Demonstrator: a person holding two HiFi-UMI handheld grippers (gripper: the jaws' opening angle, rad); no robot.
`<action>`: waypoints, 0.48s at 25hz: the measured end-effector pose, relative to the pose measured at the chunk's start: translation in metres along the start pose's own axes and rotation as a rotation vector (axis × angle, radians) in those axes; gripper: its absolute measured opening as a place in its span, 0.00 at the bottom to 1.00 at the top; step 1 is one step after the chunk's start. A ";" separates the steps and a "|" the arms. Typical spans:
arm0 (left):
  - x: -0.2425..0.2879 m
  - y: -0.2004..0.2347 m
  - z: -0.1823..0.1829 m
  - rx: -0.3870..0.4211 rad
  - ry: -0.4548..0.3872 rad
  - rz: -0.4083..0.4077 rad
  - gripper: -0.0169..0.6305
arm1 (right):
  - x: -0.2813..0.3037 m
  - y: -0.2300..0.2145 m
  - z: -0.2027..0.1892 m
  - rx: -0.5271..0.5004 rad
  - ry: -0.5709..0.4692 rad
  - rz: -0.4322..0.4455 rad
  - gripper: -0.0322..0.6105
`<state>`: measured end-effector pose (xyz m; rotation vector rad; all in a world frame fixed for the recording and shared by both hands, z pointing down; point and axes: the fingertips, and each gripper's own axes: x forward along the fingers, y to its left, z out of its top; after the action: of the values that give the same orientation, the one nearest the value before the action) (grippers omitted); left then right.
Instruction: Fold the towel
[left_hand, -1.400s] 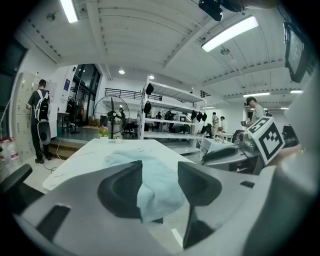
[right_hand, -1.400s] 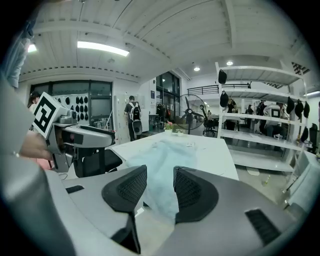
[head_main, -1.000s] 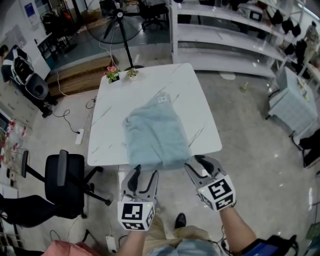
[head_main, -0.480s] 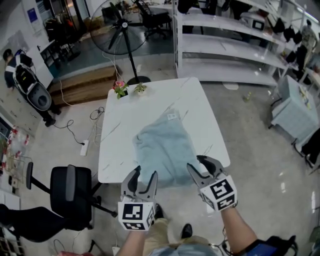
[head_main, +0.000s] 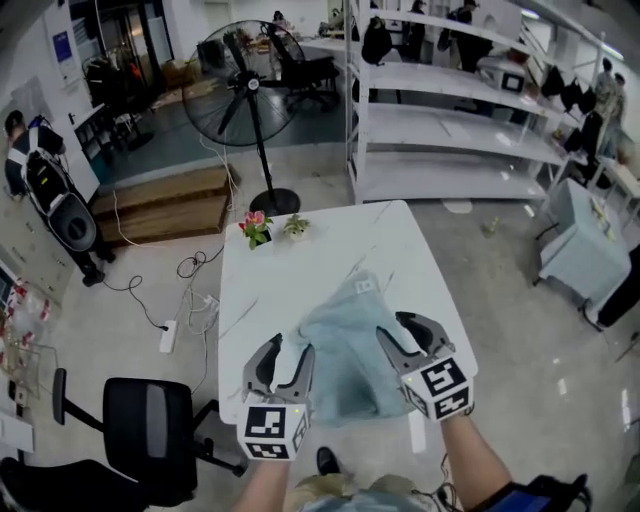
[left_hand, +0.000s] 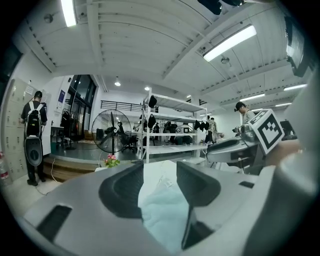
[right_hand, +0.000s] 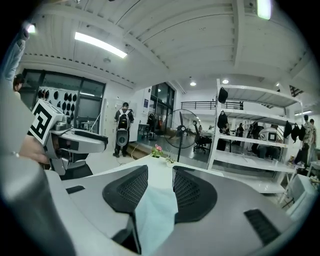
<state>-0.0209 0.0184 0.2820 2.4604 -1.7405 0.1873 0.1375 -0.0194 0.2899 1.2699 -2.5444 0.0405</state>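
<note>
Towel (head_main: 345, 350), pale blue-green, one: rumpled on white marble-look table (head_main: 300, 250), far end with small label lying flat on the top, near end gathered between the two tools at the table's near edge. Left gripper (head_main: 285, 352): clamped on the towel's near left corner, cloth filling the gap from pad to pad (jaws have just been closing further). Right gripper (head_main: 405, 335): likewise clamped, on the near right corner, cloth bunched between its ribbed pads. Two small potted plants (head_main: 270, 228) at the table's far left corner. Standing fan (head_main: 240, 75) on the floor beyond; black office chair (head_main: 150, 425) to the left.
</note>
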 end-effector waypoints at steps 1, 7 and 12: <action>0.004 0.008 0.003 0.004 -0.001 -0.004 0.35 | 0.007 -0.001 0.006 -0.003 -0.002 -0.006 0.32; 0.033 0.039 0.018 0.010 -0.020 -0.014 0.34 | 0.042 -0.014 0.028 -0.018 -0.011 -0.031 0.32; 0.063 0.053 0.003 0.000 0.025 0.002 0.34 | 0.075 -0.040 0.021 -0.025 0.022 -0.020 0.32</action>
<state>-0.0504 -0.0578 0.2910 2.4448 -1.7331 0.2174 0.1209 -0.1057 0.2862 1.2785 -2.5057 0.0175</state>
